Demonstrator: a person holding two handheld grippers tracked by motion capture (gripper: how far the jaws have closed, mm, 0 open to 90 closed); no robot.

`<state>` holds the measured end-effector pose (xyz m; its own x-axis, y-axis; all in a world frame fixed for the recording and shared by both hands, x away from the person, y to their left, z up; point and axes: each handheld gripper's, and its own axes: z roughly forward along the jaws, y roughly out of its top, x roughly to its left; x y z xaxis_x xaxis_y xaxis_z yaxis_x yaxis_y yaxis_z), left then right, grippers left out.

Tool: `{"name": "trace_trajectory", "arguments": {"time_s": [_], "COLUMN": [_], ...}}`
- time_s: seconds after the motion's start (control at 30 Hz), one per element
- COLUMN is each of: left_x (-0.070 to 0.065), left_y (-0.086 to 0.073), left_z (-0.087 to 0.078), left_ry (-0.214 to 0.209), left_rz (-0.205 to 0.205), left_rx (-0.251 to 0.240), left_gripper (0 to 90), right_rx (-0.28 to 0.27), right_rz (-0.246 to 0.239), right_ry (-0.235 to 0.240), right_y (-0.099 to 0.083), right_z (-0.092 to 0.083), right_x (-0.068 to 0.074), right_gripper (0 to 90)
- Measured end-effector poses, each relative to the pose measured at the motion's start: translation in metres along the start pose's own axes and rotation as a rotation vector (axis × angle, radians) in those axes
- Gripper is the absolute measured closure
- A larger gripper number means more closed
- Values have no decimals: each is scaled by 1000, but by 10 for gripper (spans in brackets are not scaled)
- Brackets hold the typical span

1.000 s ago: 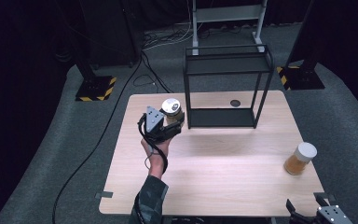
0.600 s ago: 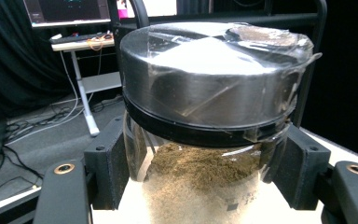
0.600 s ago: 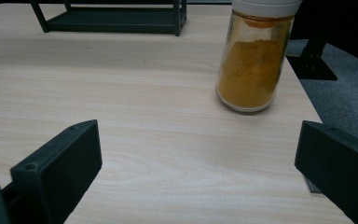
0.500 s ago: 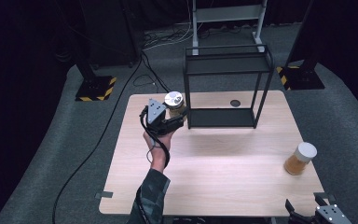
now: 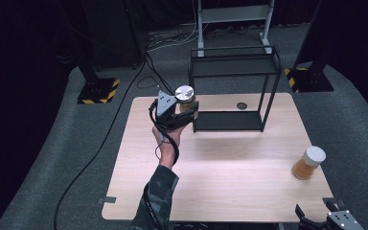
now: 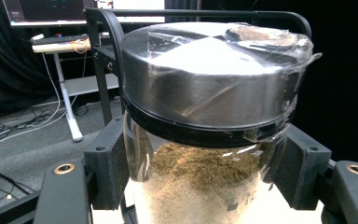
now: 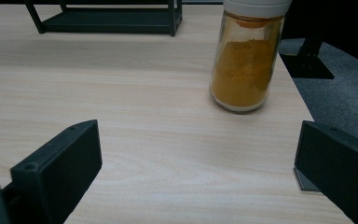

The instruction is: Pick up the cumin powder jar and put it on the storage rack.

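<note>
Between the left tongs [image 6: 205, 186], clamped at its glass sides, sits a spice jar [image 6: 209, 140] with a silver lid, raised off the surface [image 5: 220, 177] just beside the black wire shelf [image 5: 235, 91]. Ahead of the right tongs [image 7: 196, 172], gaping wide, stands a white-lidded jar [image 7: 247, 60] of what looks like turmeric.

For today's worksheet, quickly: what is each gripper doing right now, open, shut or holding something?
Left gripper: shut on the silver-lidded jar, held above the table.
Right gripper: open, holding nothing; the orange spice jar stands ahead of it.
</note>
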<state>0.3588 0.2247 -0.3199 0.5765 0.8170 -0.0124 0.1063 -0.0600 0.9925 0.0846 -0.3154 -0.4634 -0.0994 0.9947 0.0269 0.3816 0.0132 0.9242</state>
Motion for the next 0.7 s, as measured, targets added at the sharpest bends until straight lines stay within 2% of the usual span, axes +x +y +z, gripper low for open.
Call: {"name": "trace_trajectory", "arguments": {"time_s": [0.47, 0.5, 0.7], "left_x": [6, 8, 7], "left_y": [14, 15, 24], "left_z": [11, 13, 20], "left_ry": [-7, -13, -17], "left_rz": [-15, -30, -23], "left_rx": [8, 3, 12], "left_gripper": [300, 300, 300], "right_rx": [4, 4, 1], "right_rz": [10, 10, 8], "right_ry": [8, 10, 13], "right_y": [-1, -1, -1], "right_z": [1, 1, 1], "right_x": [-4, -4, -4], "right_gripper": [0, 0, 0]}}
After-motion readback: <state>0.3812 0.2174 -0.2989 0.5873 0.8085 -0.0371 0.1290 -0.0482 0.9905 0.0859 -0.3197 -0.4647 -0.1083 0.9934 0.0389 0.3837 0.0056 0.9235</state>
